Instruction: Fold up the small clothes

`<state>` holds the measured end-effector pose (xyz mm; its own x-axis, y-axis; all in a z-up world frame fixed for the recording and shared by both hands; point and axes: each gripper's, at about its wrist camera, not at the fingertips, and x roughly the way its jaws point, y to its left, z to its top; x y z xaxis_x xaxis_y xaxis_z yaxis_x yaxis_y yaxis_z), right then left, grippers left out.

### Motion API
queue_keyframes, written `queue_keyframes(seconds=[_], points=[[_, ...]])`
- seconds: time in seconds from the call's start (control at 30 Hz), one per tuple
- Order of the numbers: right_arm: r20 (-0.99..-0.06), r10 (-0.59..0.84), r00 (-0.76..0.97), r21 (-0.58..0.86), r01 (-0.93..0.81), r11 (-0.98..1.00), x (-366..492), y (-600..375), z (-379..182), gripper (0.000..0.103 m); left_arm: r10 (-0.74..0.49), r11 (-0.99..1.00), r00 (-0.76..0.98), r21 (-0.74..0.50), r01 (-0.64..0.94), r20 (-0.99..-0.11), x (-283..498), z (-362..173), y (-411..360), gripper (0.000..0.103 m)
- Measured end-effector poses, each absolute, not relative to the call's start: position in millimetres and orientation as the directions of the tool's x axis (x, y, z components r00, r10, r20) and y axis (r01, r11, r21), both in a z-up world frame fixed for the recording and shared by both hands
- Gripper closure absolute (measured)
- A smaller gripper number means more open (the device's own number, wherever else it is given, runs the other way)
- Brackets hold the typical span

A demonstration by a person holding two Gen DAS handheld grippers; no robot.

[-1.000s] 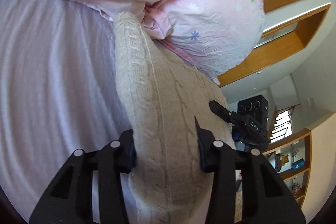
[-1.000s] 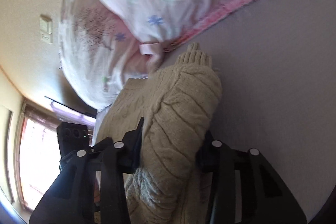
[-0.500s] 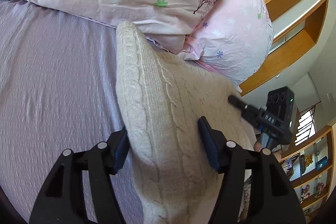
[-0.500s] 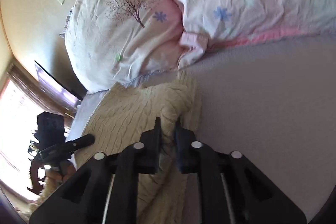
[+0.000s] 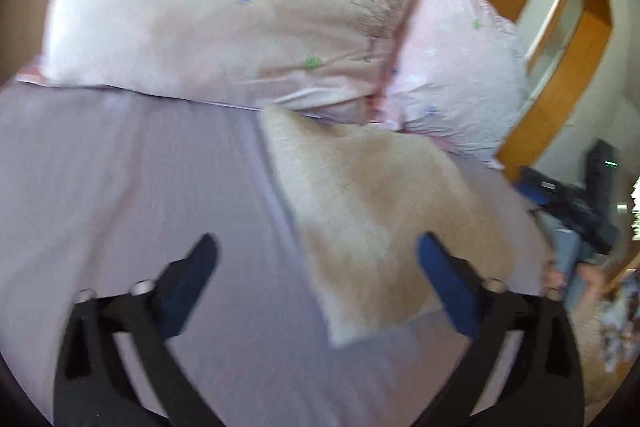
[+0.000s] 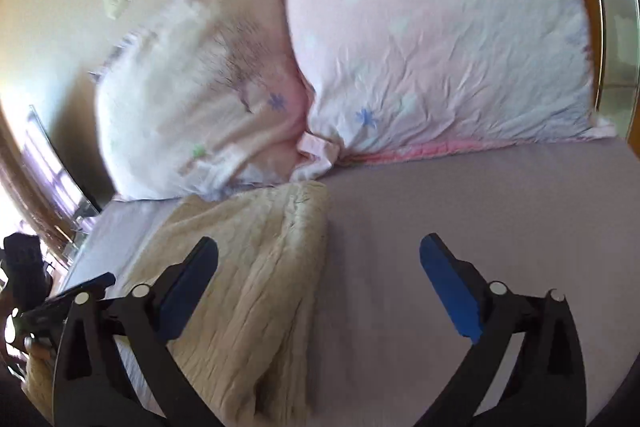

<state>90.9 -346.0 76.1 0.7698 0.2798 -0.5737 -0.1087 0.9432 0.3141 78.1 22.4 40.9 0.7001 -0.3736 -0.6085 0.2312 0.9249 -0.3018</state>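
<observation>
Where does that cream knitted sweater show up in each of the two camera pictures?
Left wrist view: the cream sweater lies right of centre on the lilac bedsheet, reaching toward the right finger of the open left gripper.
Right wrist view: the sweater lies lower left, behind the left finger of the open right gripper.
Shared landmark: the pink pillows meet just beyond the sweater's far end.

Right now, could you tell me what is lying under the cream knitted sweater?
The cream knitted sweater lies on the lilac bedsheet, its far end touching the pink pillows. Anything beneath the knit itself is covered, so I cannot tell.
</observation>
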Motion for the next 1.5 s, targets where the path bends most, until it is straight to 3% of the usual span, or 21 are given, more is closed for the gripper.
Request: queue_keyframes(seconds=[0.07, 0.13, 0.3, 0.63, 1.5], points=[[-0.618, 0.21, 0.757, 0.251, -0.064, 0.966, 68.9, -340.3, 71.2, 0.001, -0.269, 0.961, 0.73, -0.222, 0.163, -0.628, 56.3, 40.5, 19.9, 0.002], [-0.672, 0.168, 0.721, 0.212, -0.03, 0.977, 50.5, -333.9, 57.6, 0.001, -0.256, 0.966, 0.711, -0.201, 0.163, -0.655, 44.9, 35.9, 14.8, 0.002], [-0.732, 0.261, 0.63, 0.247, -0.113, 0.963, 27.7, -292.4, 21.6, 0.001, -0.209, 0.976, 0.62, -0.122, 0.179, -0.756, 36.1, 8.8, -10.9, 0.002], [-0.81, 0.058, 0.584, -0.009, -0.111, 0.994, 35.1, -225.2, -1.9, 0.001, -0.085, 0.982, 0.604, 0.035, 0.184, -0.792, 41.3, -17.2, -40.7, 0.002], [-0.804, 0.064, 0.591, 0.029, -0.069, 0.997, 26.7, -227.2, -5.9, 0.001, -0.093, 0.981, 0.615, 0.032, 0.189, -0.783, 40.8, -16.3, -40.9, 0.002]])
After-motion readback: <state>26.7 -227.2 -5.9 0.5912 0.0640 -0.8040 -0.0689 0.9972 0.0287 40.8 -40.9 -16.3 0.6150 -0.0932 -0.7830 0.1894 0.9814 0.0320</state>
